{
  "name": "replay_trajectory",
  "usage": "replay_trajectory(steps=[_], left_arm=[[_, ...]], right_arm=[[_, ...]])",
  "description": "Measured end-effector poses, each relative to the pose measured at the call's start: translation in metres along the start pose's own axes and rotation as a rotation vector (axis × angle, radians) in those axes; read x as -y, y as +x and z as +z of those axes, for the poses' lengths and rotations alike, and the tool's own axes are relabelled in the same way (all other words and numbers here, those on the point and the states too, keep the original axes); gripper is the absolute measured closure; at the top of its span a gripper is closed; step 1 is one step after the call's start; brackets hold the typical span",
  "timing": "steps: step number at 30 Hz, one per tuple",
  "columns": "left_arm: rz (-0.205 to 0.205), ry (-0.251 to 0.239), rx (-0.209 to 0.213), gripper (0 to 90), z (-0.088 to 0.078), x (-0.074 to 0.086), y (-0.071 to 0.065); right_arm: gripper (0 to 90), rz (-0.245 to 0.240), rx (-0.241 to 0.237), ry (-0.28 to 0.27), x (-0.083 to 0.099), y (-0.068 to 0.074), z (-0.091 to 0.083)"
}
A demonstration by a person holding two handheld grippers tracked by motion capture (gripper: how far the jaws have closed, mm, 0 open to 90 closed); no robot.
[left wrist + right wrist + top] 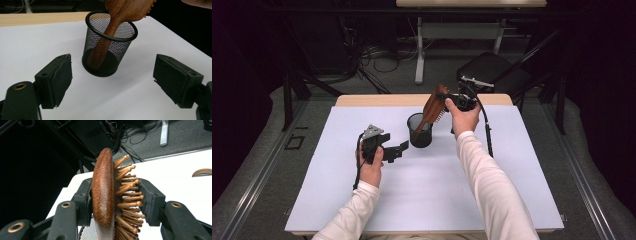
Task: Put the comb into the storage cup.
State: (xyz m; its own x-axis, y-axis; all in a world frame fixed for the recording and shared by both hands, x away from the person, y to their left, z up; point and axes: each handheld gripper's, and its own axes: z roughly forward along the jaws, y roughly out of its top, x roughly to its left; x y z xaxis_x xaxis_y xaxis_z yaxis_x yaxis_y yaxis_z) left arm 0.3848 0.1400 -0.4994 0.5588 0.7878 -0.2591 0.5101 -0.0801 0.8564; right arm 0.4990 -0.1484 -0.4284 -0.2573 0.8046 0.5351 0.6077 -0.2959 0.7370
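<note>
White counter fills mid-frame, black mesh cup at its center holding the handle of a wooden hairbrush, right gripper clamped on the brush head, left gripper spread wide lower left of cup.

One hairbrush, one mesh cup, two tools.

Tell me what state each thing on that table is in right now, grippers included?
Wooden hairbrush: tilted, handle down inside the cup, head clamped.
Mesh cup: upright on the white mat, holding the brush handle.
Right gripper: shut on the brush head, one jaw on its back, the other on its bristles.
Left gripper: open, holding nothing, jaws facing the cup.
</note>
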Motion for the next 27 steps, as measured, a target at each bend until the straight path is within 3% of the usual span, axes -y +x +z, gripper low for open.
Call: replay_trajectory(steps=[27], left_arm=[[0.000, 0.003, -0.003, 15.7, 0.000, 0.000, 0.000]], right_arm=[[48.4, 0.031, -0.006, -0.003, 0.001, -0.012, 0.000]])
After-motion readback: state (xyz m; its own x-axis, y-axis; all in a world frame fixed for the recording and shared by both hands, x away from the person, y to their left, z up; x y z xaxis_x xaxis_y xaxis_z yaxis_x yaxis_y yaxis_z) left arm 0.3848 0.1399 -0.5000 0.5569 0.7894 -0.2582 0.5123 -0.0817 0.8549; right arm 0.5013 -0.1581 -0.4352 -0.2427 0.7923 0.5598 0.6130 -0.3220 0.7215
